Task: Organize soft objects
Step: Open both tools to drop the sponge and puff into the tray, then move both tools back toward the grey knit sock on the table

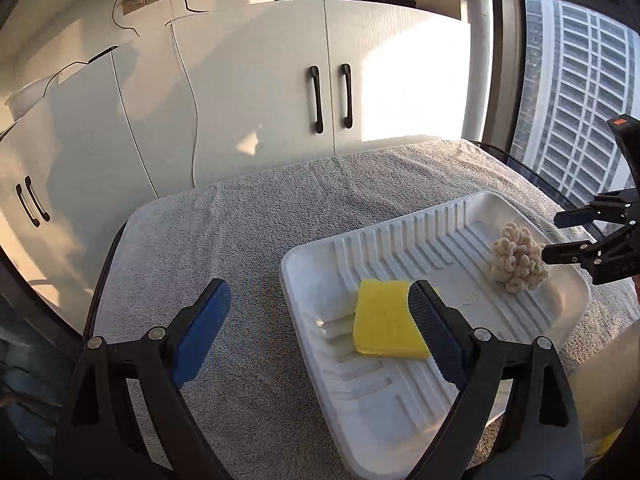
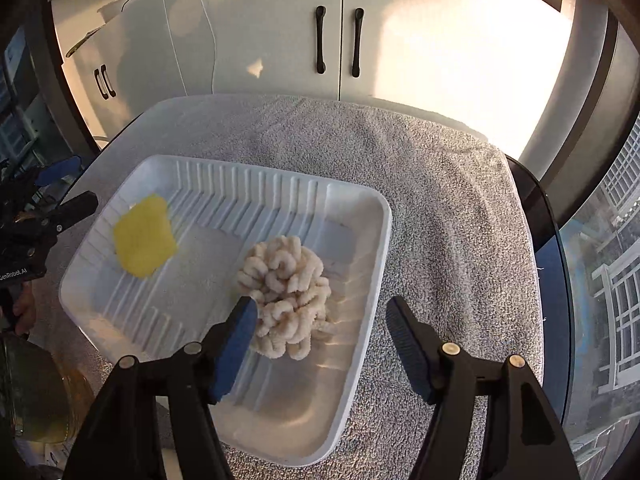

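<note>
**Two soft items in tray, both grippers apart**

Two soft things sit in the white ribbed foam tray (image 1: 304,280): a flat yellow sponge (image 1: 384,324) near one side and a cream chenille scrubber (image 2: 286,296), a clump of fat looped strands, towards the other. Left wrist view: one blue-padded finger covers the sponge's right corner, and the tray's near edge is cut off behind the gripper frame. Left gripper (image 1: 320,332) jaws spread wide, nothing between the pads; the sponge lies free beyond. Right gripper (image 2: 320,348) jaws apart too; its left pad overlaps the scrubber's edge in the picture, contact there hard to tell, right pad clear of it. Tray rests on a grey terry towel (image 1: 224,232), nubbly weave, draped over a dark-rimmed table. White cabinet (image 1: 280,80) with black bar handles behind, partly washed out by sun glare. Window at right shows a building, blurred.
</note>
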`<state>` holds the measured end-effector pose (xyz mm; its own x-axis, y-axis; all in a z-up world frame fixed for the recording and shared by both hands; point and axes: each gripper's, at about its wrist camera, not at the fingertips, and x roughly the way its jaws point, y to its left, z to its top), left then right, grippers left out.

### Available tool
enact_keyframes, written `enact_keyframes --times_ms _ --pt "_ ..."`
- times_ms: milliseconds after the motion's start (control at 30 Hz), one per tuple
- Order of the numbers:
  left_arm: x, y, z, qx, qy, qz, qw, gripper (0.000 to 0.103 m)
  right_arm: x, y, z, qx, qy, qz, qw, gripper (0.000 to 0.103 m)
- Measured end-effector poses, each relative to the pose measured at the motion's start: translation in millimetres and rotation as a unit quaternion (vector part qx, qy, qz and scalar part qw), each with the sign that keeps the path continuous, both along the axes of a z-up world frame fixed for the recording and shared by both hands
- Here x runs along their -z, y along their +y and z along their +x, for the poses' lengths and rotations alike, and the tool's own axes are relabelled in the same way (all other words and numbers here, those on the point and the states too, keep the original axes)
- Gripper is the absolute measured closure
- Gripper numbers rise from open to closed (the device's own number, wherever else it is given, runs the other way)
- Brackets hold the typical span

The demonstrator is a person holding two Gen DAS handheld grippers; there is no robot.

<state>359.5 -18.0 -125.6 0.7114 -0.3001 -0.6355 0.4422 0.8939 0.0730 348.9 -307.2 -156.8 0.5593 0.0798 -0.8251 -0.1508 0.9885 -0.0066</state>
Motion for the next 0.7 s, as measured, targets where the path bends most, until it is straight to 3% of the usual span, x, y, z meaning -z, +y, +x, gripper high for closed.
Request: enact_keyframes --times_ms 200,500,700 --pt "-3 41 -16 -0.037 -0.008 -0.003 0.9993 0.012 -4 -32 -25 0.042 -0.005 0.011 0.999 0.033" --pt "2 105 -45 -0.097 0.008 -0.042 0.9944 0.012 -1 -80 -72 0.094 -0.005 0.017 0.995 0.033" --pt "12 149 -75 -0.128 0.027 -0.099 0.9864 0.012 7 -102 -114 0.118 -0.005 0.024 0.993 0.033"
